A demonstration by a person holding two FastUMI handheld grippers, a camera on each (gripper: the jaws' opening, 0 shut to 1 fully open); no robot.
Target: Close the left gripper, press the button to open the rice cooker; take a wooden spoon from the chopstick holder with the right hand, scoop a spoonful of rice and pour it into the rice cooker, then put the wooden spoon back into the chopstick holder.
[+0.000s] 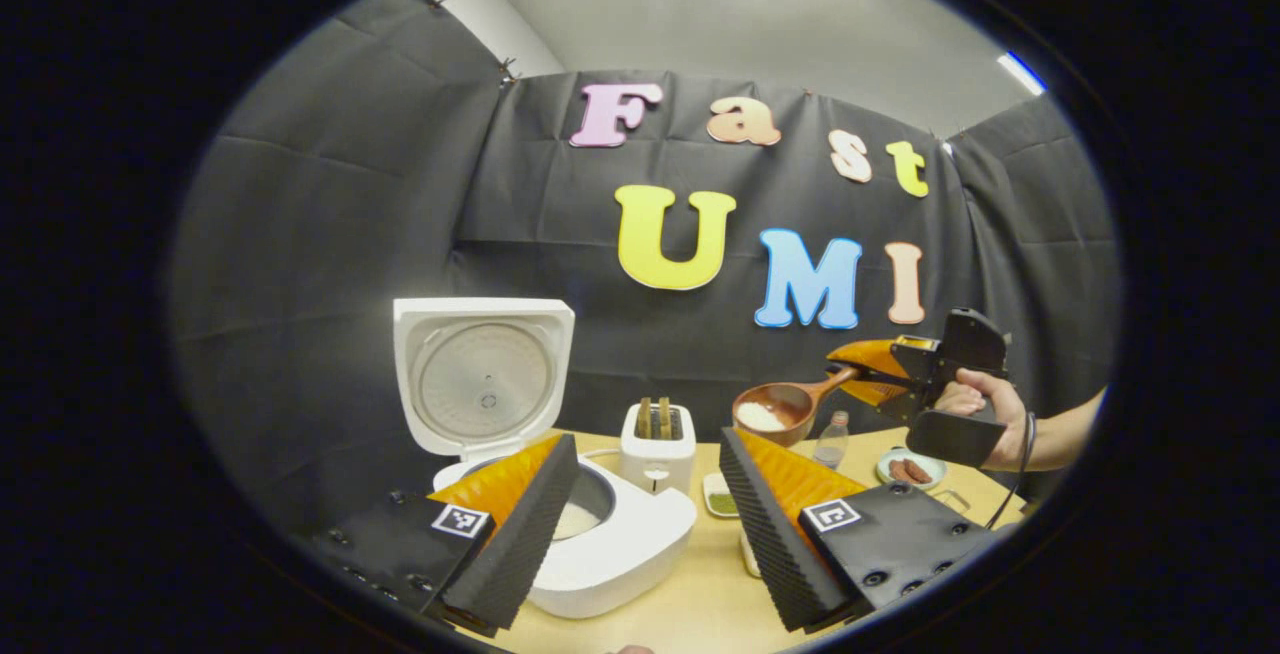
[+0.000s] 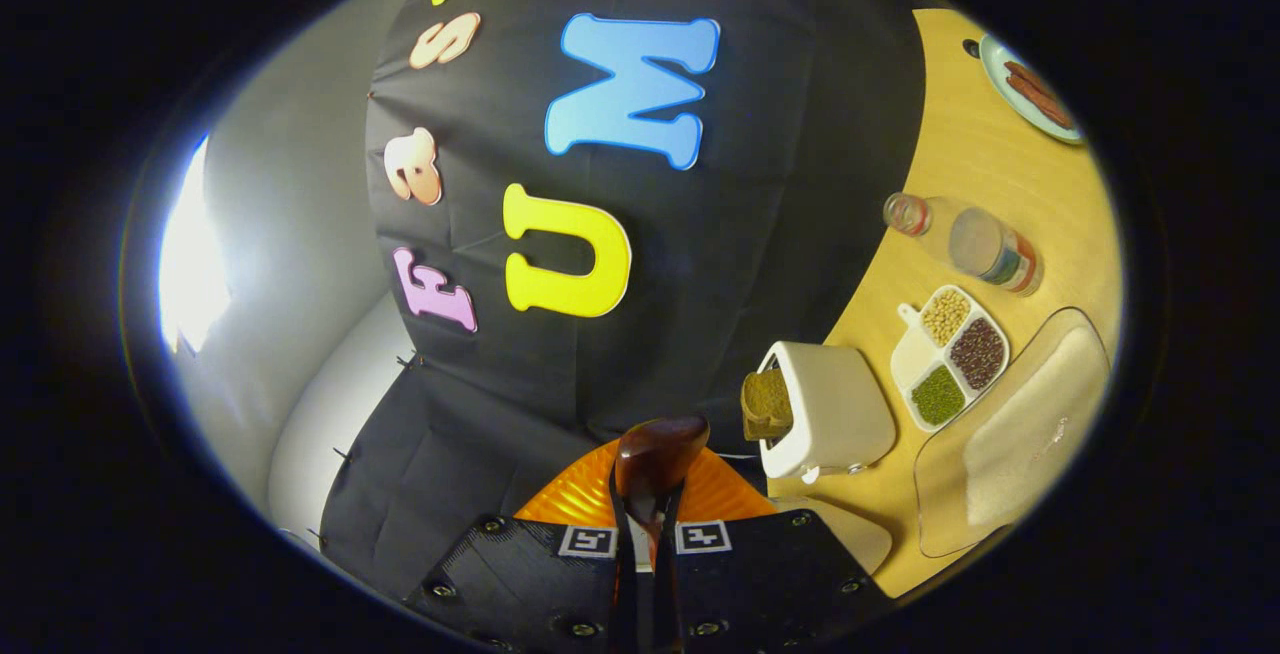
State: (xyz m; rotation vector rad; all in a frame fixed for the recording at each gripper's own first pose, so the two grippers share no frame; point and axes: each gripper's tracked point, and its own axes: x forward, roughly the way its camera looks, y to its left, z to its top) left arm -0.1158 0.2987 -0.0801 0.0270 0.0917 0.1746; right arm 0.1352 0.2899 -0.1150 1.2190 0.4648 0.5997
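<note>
right gripper (image 2: 648,524) clamped on one wooden spoon (image 2: 655,464), both fingers pinching the handle, bowl sticking out forward past the tips. in the left gripper view the same right gripper (image 1: 868,374) sits off to the right, one hand (image 1: 985,406) around its grip, holding the wooden spoon (image 1: 785,409) up in the air above the table with a heap of white rice (image 1: 760,417) in the bowl. spoon is level-ish, between the toaster and the bottle, well apart from the cooker.

left gripper (image 1: 650,509) released, two fingers spread wide, nothing between them, low over the table (image 1: 700,594).

one rice cooker (image 1: 610,544), white, lid (image 1: 483,374) up and standing open, inner pot showing some white rice; left finger covers part of it. one white toaster (image 1: 658,446) just right of the cooker, two slices of bread (image 1: 655,418) poking up; right gripper view shows the toaster (image 2: 835,412) with bread (image 2: 766,402) too. one divided tray (image 2: 950,356) with four compartments: pale beans, dark red beans, green beans, one looks bare. one clear bottle (image 2: 965,244) lying beside the tray; in the left gripper view the bottle (image 1: 831,439) is behind the right finger. one small plate (image 2: 1030,89) with brown pieces at the far edge, also seen as plate (image 1: 910,469) under the right hand. one clear lidded container (image 2: 1030,424) near the tray. chopstick holder: cannot tell where it is.
</note>
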